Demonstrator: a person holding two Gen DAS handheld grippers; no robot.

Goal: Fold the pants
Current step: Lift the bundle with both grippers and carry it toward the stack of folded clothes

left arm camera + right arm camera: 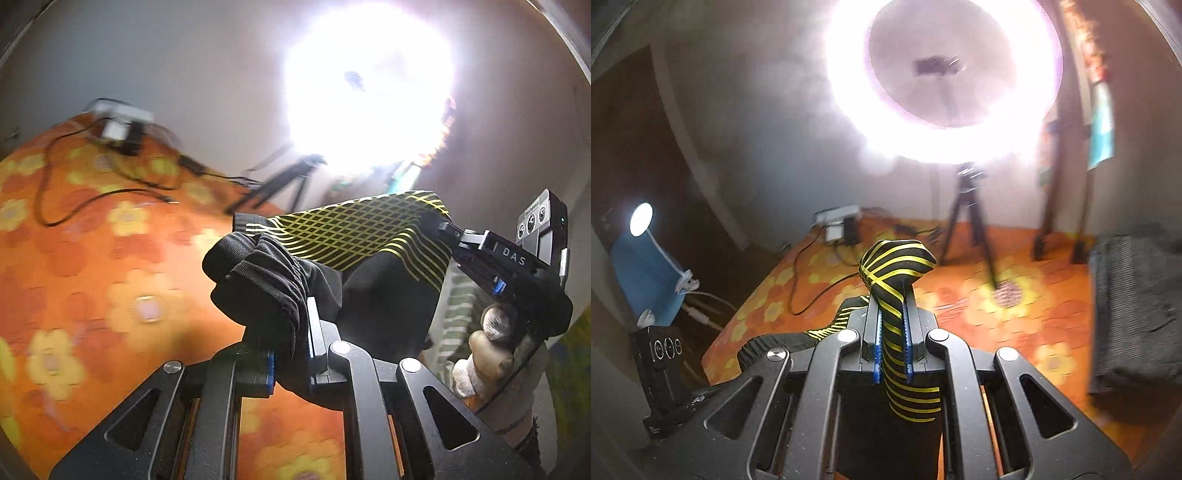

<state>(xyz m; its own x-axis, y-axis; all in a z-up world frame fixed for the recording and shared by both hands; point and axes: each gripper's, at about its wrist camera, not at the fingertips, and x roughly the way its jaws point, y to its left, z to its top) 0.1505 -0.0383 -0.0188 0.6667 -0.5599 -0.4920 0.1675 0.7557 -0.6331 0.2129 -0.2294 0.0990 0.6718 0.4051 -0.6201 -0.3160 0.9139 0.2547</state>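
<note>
Above an orange flowered bedcover (92,258), black pants (369,288) with a yellow lattice and stripe pattern are held stretched between both tongs. A bunched black ribbed edge is clamped in the left gripper (291,354); a striped fold is pinched in the right gripper (892,332). Behind, a glaring ring light (945,81) and a tripod (971,221) are seen.

Orange bedspread (1015,332) lies open centrally; tripod (971,229) and cables (74,206) crowd its far edge.
</note>
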